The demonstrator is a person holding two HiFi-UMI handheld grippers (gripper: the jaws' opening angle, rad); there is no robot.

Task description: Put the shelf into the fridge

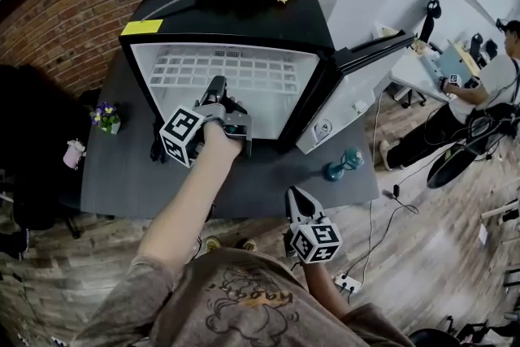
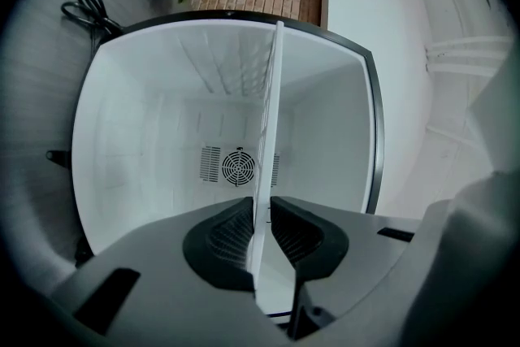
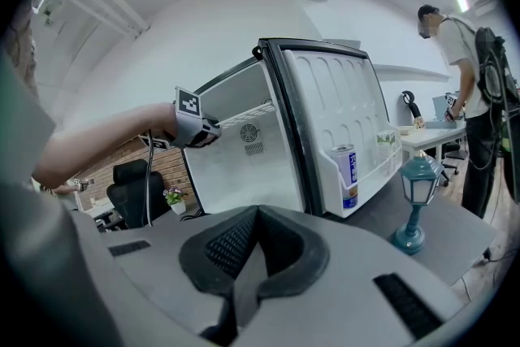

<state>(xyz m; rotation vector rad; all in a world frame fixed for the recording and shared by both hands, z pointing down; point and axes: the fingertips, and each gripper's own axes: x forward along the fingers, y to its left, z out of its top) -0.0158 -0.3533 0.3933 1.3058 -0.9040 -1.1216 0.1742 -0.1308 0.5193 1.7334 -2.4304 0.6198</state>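
Two grippers are in your hands. Your left gripper (image 1: 216, 87) is clenched on the front edge of the white wire grid shelf (image 1: 218, 67). This shelf lies level in the upper part of the white inside of the small black fridge (image 1: 244, 12), whose door (image 1: 345, 97) stands open at your right. In the left gripper view the shelf shows edge-on, as a thin white line between the two jaws that runs toward the round vent (image 2: 237, 167) on the back wall. Your right gripper (image 1: 294, 197) has its jaws pressed together on nothing. It hangs just off the front edge of the dark grey table (image 1: 122, 166), well apart from the fridge and near the teal lantern-shaped lamp (image 1: 341, 165).
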